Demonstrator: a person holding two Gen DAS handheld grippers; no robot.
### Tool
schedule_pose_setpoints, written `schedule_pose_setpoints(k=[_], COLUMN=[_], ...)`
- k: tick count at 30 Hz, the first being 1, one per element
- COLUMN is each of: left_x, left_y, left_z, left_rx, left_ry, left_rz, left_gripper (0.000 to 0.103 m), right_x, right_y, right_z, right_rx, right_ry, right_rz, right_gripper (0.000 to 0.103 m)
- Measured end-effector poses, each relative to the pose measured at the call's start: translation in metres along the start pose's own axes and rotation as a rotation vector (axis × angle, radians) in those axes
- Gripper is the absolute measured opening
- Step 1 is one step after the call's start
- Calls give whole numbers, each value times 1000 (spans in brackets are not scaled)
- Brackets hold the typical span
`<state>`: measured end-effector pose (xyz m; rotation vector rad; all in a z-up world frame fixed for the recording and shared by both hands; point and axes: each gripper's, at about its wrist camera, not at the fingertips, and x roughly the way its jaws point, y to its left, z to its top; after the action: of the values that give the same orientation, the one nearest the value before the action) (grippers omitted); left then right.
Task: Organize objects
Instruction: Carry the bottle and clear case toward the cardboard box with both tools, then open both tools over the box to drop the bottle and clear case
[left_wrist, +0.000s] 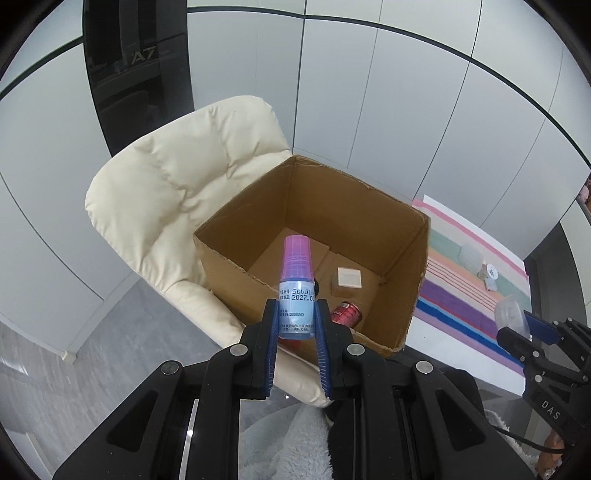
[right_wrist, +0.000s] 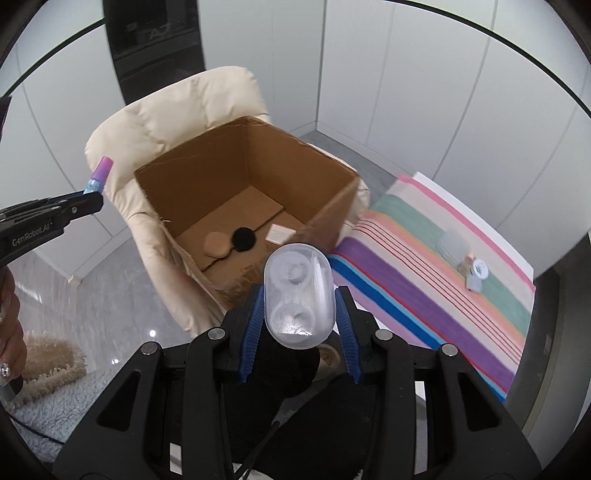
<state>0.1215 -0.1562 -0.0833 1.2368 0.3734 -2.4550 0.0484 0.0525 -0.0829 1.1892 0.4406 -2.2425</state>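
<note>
- Pale panelled walls (left_wrist: 424, 92) ring the room, a grey glossy floor (right_wrist: 99, 314) runs below, and one dark column (left_wrist: 140, 74) stands behind the chair
- One cream padded armchair (left_wrist: 166, 192) carries the box, its back rising past the box's far-left rim
- One striped cloth (right_wrist: 424, 266) covers the surface right of the chair, with a few small items (right_wrist: 472, 271) near its far edge
- One open cardboard box (left_wrist: 369, 221), rim ragged, with free floor inside around a red can (left_wrist: 347, 313), white square box (left_wrist: 349, 277), tan pad (right_wrist: 218, 244) and black disc (right_wrist: 243, 239)
- Right gripper (right_wrist: 299, 314) clamps a clear oval case (right_wrist: 299, 295) just before the box's near wall
- Left gripper (left_wrist: 295, 325) clamps a small pink-capped bottle (left_wrist: 295, 288) upright, above the box's near rim
</note>
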Motion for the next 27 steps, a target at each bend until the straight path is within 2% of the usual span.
schedule_pose_setpoints(k=[10, 17, 22, 23, 24, 25, 26, 27], left_x=[43, 82, 99, 100, 102, 104, 108, 111], left_y=[-15, -23, -29, -28, -28, -26, -25, -22], left_z=[8, 39, 69, 73, 78, 82, 87, 91], left_rx=[1, 15, 15, 8, 1, -8, -19, -30], left_ry=[85, 107, 66, 48, 35, 30, 31, 35], left_rz=[-64, -18, 6, 15, 11, 3, 0, 5], left_gripper=[19, 19, 20, 29, 47, 60, 83, 96], right_x=[31, 72, 100, 103, 106, 109, 112, 115], right_y=[-3, 0, 3, 4, 6, 8, 11, 14], right_z=[13, 46, 77, 82, 86, 90, 95, 99], right_rx=[3, -21, -37, -38, -42, -50, -48, -49], right_ry=[35, 39, 23, 15, 6, -10, -35, -45], right_rz=[32, 55, 57, 53, 53, 58, 60, 56], right_gripper=[40, 40, 40, 40, 40, 40, 41, 45])
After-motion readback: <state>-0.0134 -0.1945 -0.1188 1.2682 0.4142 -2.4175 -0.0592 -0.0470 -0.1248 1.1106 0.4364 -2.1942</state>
